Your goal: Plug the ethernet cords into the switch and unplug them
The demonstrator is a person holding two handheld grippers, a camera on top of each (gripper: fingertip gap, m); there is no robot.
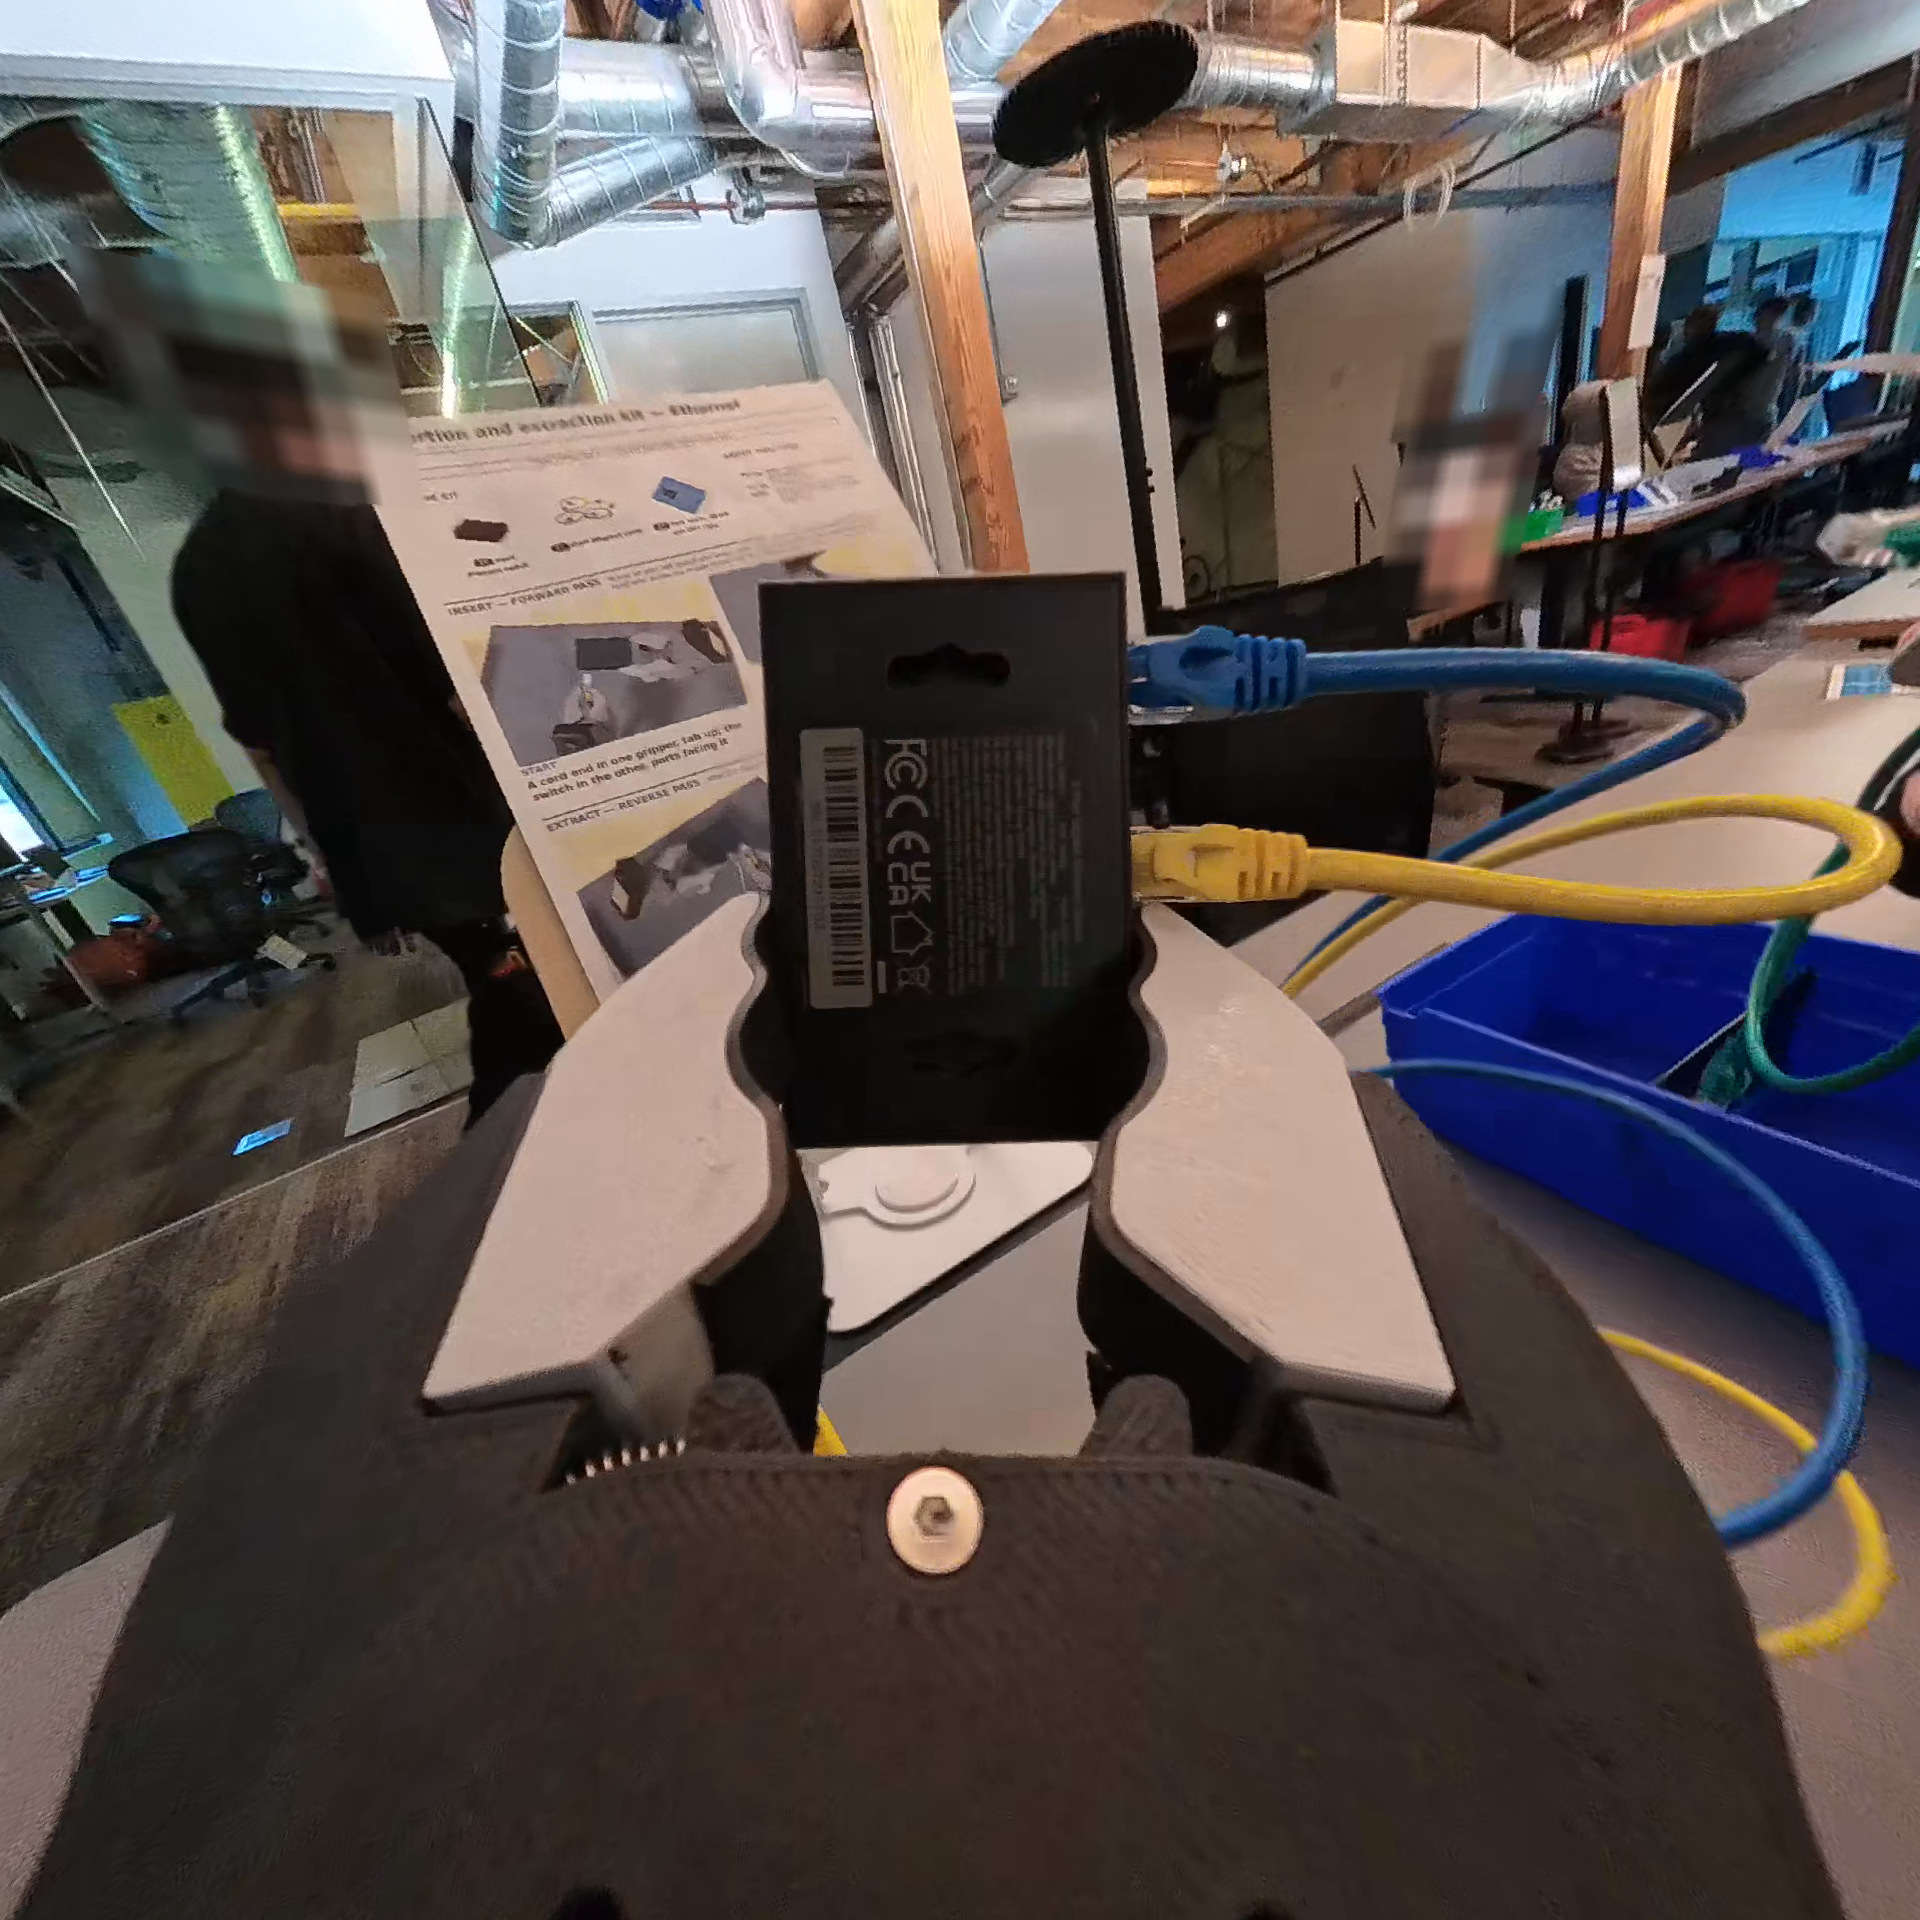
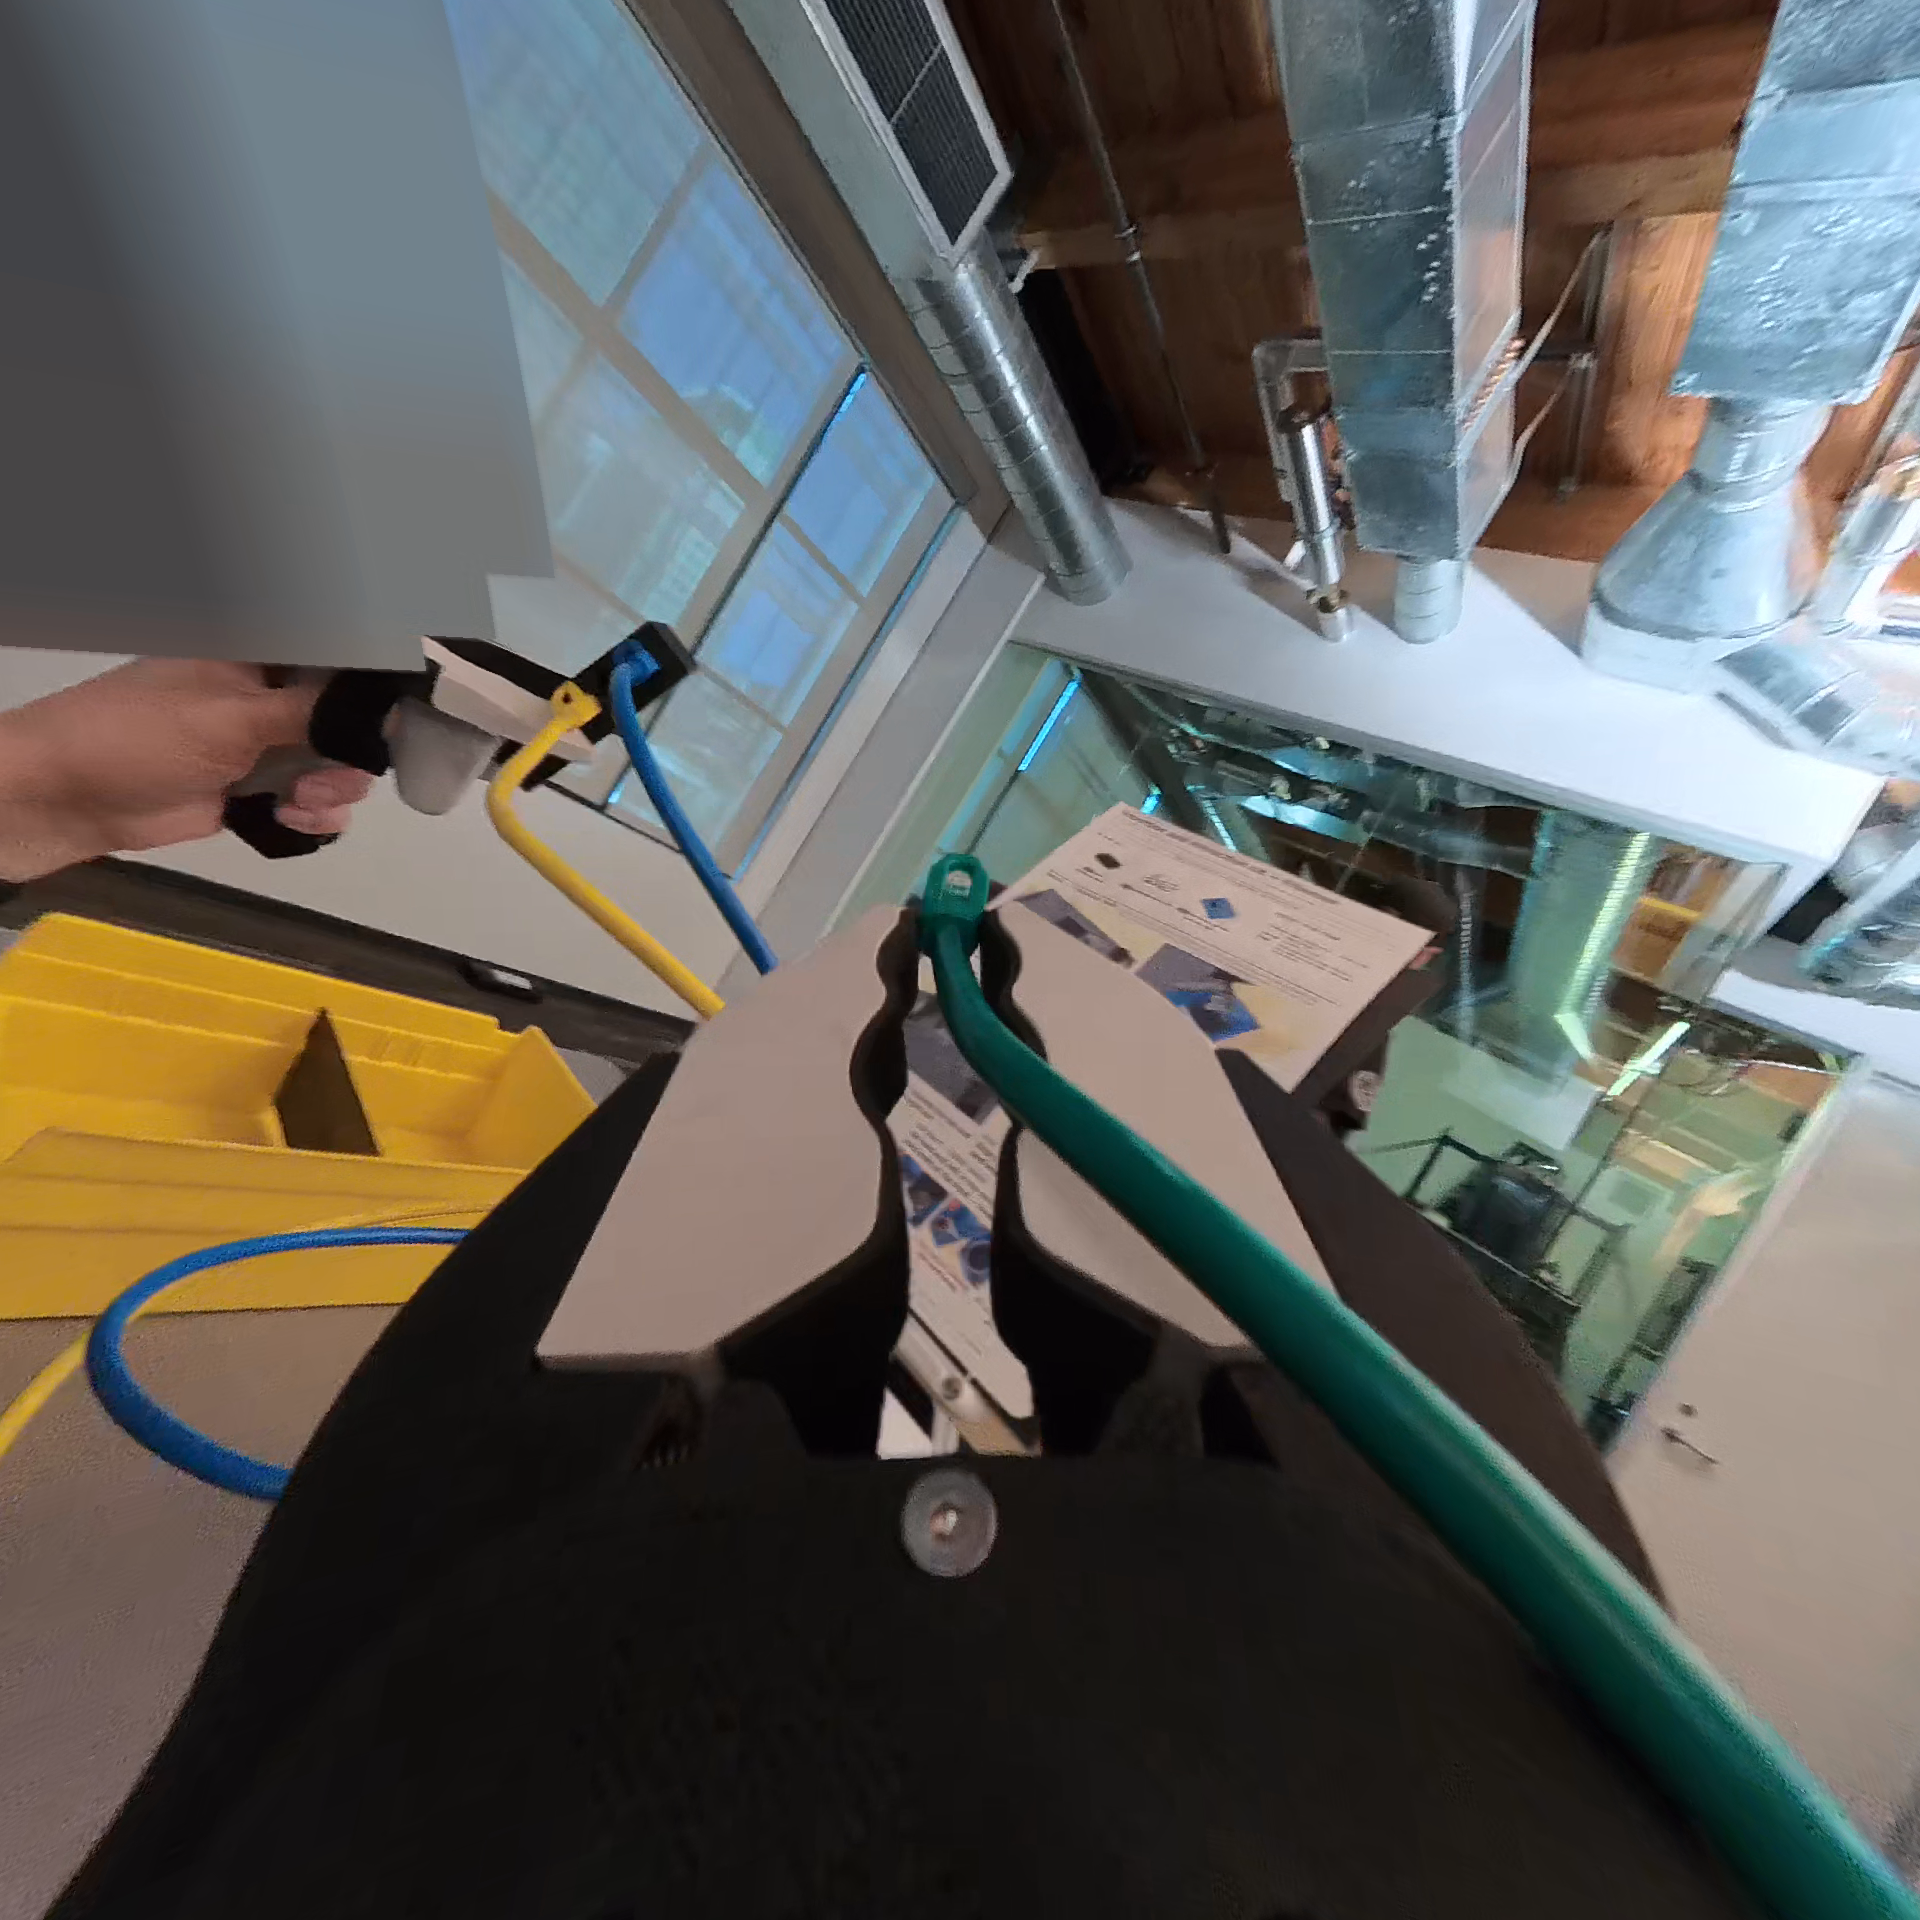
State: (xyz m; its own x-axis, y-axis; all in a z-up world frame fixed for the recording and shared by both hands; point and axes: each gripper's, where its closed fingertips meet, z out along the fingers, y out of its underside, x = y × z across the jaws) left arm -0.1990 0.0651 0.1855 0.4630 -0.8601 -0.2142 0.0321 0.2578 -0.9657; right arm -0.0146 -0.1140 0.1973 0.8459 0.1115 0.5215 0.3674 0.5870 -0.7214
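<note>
My left tool [image 1: 940, 1023] is clamped on the lower end of the black switch [image 1: 940, 831], which stands upright between the grey fingers [image 1: 665, 1164] with its labelled underside toward the camera. A blue cord [image 1: 1455, 681] is seated in an upper port on the switch's right edge; a yellow cord [image 1: 1475, 883] is seated in a lower port on the same edge. Both loop rightward and fall to the table [image 1: 1621, 1288]. A blue bin [image 1: 1538, 1101] sits on the table just right of the tool.

My right tool [image 2: 951, 930] is pinched on the green cord [image 2: 1247, 1226] just behind its plug [image 2: 956, 883], which points forward, well apart from the switch. The cord trails back over the right finger. A yellow bin [image 2: 208, 1205] lies to the left. Farther off stands an instruction sheet [image 2: 1247, 935].
</note>
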